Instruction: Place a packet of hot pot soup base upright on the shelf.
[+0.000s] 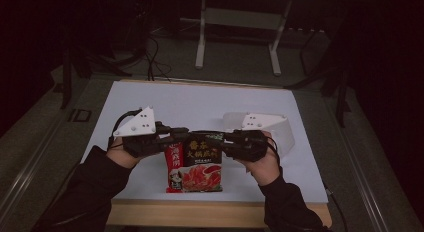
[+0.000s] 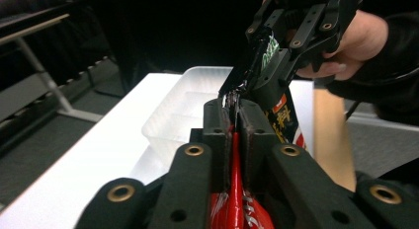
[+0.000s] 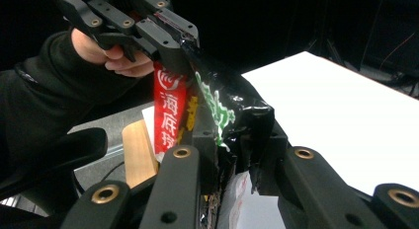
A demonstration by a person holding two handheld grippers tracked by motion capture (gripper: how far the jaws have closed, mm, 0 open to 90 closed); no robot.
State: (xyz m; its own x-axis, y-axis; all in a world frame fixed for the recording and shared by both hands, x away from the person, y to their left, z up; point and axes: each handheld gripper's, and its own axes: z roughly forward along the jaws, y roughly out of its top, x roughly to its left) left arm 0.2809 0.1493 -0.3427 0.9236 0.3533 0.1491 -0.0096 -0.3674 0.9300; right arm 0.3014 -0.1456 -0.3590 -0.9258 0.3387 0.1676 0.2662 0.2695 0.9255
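A person stands at the near edge of the white worktop (image 1: 200, 99) and holds a snack packet (image 1: 196, 164) up between two claws, above the near middle of the surface. The packet is red and black, printed with characters and a picture of food, and it hangs upright with its lower edge toward the near edge of the worktop.

The left claw (image 1: 176, 137) is clenched on the packet's top left corner; in the left gripper view its jaws press flat together on the red edge of the film (image 2: 236, 189), with almost no gap between them. The right claw (image 1: 216, 138) is clenched on the top right corner; in the right gripper view its jaws pinch the crumpled black and green film (image 3: 232, 120), and the left claw (image 3: 175, 44) shows farther off, gripping the red side of the packet.

The two claws point toward each other, close together, with the top seam of the packet stretched between them.

A clear plastic tray (image 1: 280, 129) lies on the worktop just beyond the right hand (image 1: 262, 164), on the right side.
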